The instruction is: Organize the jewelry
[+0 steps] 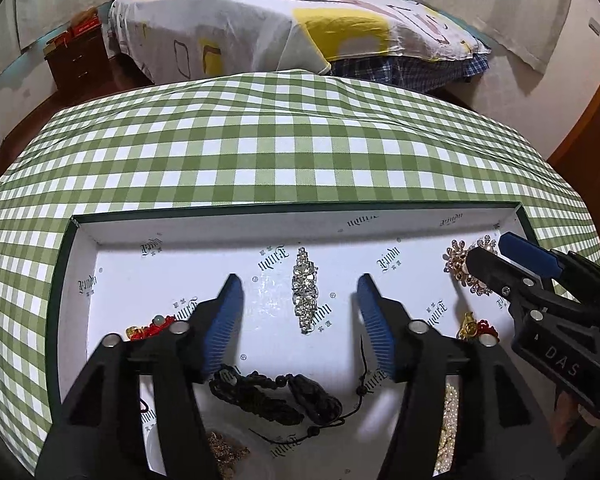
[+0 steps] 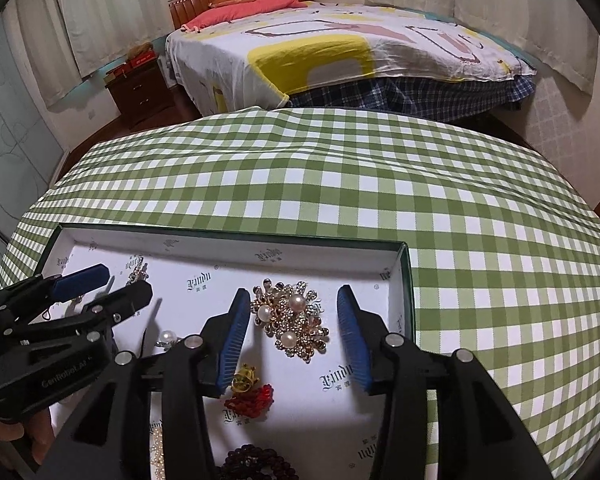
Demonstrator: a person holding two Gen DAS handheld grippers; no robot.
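Note:
A shallow white-lined box [image 1: 284, 222] with a dark green rim lies on the checked table and holds the jewelry; its rim also shows in the right wrist view [image 2: 406, 280]. My left gripper [image 1: 298, 286] is open and empty, its fingers on either side of a long rhinestone piece [image 1: 306, 292]. A black braided cord bracelet [image 1: 276, 396] lies just below it. My right gripper [image 2: 294, 300] is open and empty around a cluster of gold pearl flower brooches [image 2: 292, 320], which also shows in the left wrist view [image 1: 460, 258].
A red and gold charm [image 2: 250, 394] lies near the right gripper's left finger, another [image 1: 148, 328] at the box's left. Dark beads [image 2: 256, 464], a pearl strand [image 1: 450, 432] and a small pearl earring [image 2: 167, 337] lie in the box. A bed [image 2: 340, 52] stands beyond the table.

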